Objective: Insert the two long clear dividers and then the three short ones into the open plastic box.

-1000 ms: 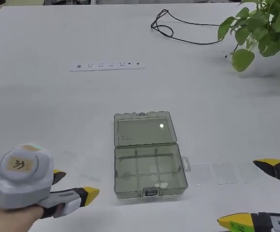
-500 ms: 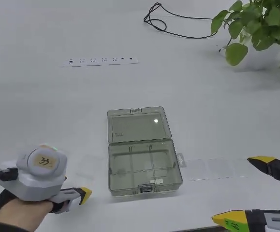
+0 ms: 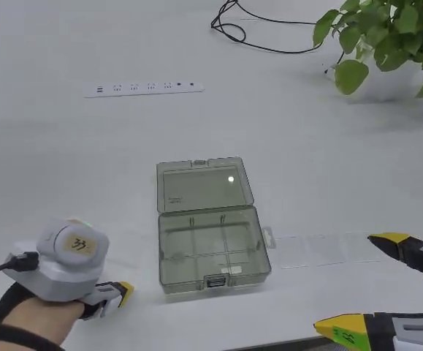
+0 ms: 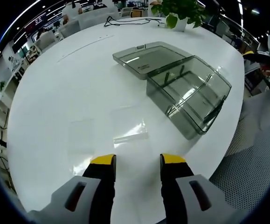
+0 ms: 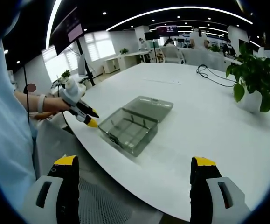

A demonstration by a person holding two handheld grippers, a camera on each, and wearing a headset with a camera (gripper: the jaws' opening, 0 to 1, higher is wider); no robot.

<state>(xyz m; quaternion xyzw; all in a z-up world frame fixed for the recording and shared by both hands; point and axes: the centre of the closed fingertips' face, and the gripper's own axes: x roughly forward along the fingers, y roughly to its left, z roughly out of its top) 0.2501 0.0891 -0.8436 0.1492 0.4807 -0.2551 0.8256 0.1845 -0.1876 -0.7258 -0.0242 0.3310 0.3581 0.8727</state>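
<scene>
The smoky clear plastic box [image 3: 212,245] lies open mid-table, its lid [image 3: 204,183] flat behind it. Faint lines cross its inside; I cannot tell dividers from slot ribs. Clear dividers [image 3: 319,250] lie flat on the table to the right of the box. Two more clear dividers [image 4: 129,126] lie just ahead of my left gripper [image 4: 137,161], which is open with nothing between its yellow tips. In the head view the left gripper [image 3: 112,294] sits low at the front left. My right gripper [image 3: 364,285] is spread wide open at the front right, short of the dividers there, box [image 5: 125,128] ahead.
A white power strip [image 3: 144,88] lies at the back left, a black cable [image 3: 269,40] at the back, and a potted plant [image 3: 386,40] at the back right. The table's near edge [image 3: 269,340] runs just under both grippers.
The head camera has shifted. My left gripper has drawn back toward the near-left corner and turned, so one yellow tip shows now. The right gripper has held its place, still wide open.
</scene>
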